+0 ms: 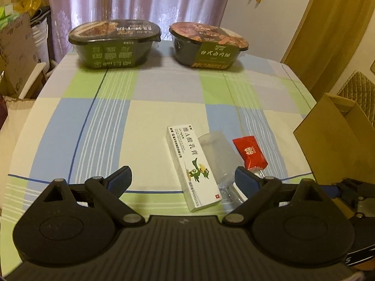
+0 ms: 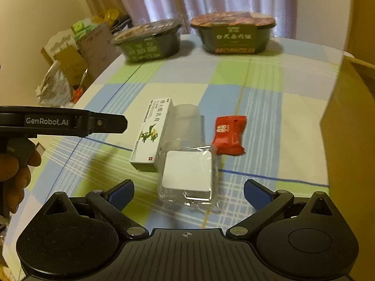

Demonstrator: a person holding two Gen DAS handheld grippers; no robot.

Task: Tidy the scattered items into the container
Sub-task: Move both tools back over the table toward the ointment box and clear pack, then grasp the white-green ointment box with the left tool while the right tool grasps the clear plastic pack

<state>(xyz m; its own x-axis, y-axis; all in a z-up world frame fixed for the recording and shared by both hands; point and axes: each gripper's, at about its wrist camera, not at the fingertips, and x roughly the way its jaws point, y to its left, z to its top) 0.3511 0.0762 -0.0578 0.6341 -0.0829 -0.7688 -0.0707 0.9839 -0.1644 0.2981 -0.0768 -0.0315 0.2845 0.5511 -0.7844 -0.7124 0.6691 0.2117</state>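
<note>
A white ointment box (image 1: pixel 193 168) (image 2: pixel 152 133) with a green bird print lies on the checked tablecloth. Beside it lies a clear plastic cup (image 1: pixel 215 152) (image 2: pixel 185 121), and to its right a red snack packet (image 1: pixel 252 152) (image 2: pixel 229 134). A white square block in clear wrap (image 2: pixel 187 173) sits just ahead of my right gripper (image 2: pixel 189 192), which is open with nothing in it. My left gripper (image 1: pixel 184 178) is open too, its jaws either side of the ointment box's near end, touching nothing. An open cardboard box (image 1: pixel 335 140) (image 2: pixel 351 128) stands at the right.
Two sealed instant-meal bowls (image 1: pixel 114 44) (image 1: pixel 208 44) stand at the table's far edge before a curtain. Cartons and bags (image 2: pixel 70 70) are piled beyond the left edge. In the right wrist view a hand (image 2: pixel 14 171) holds the left gripper (image 2: pixel 117 123) at the left.
</note>
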